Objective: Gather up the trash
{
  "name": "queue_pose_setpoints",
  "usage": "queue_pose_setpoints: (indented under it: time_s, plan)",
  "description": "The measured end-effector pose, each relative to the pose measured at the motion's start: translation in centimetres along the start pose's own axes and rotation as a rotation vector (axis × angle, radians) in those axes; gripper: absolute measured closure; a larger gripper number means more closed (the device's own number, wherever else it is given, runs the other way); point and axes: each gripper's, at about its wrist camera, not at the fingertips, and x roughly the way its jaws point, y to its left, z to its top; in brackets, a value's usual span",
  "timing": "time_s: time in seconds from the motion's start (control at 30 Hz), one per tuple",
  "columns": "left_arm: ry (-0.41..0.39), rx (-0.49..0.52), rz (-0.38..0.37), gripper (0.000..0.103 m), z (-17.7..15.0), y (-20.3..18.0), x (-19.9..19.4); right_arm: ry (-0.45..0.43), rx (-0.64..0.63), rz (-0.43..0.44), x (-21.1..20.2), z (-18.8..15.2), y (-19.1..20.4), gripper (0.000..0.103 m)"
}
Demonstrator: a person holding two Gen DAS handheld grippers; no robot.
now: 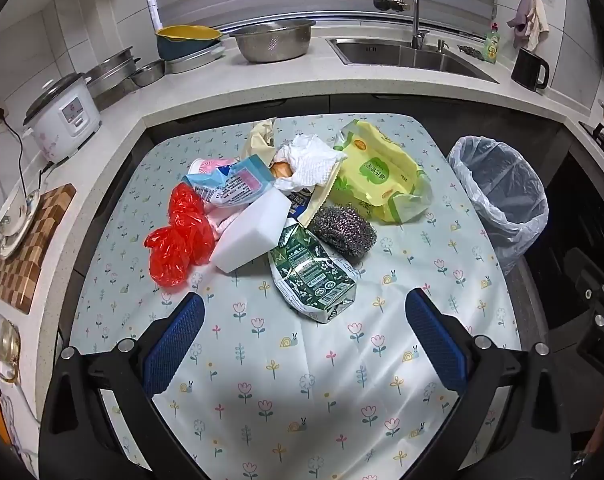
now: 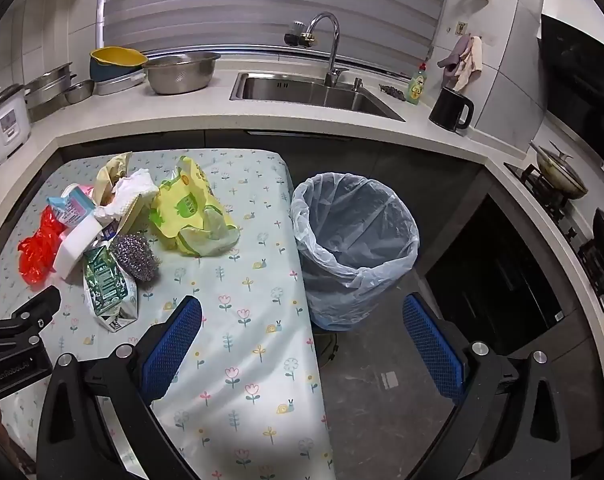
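Left gripper (image 1: 304, 334) hangs with its jaws spread wide and nothing between them. I read the green carton (image 1: 312, 276) as nearest, just ahead of its tips, long axis running away and slightly left. Right gripper (image 2: 302, 336), likewise spread, straddles the table edge, nearer the bin (image 2: 356, 240); I judge left should pick.

Rice cooker (image 1: 63, 118) on counter left — steel colander (image 1: 273, 42) beside sink (image 1: 406, 56); black kettle (image 1: 529, 70) right.
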Motion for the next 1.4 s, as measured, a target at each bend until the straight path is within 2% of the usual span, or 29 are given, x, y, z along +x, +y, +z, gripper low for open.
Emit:
queue_pose_setpoints:
  time_s: [1.4]
  plan:
    - [-0.083,-0.019,0.024,0.007,-0.5,0.9,-1.8,-0.016,-0.015,0.004,-1.0,0.3,0.9,0.007]
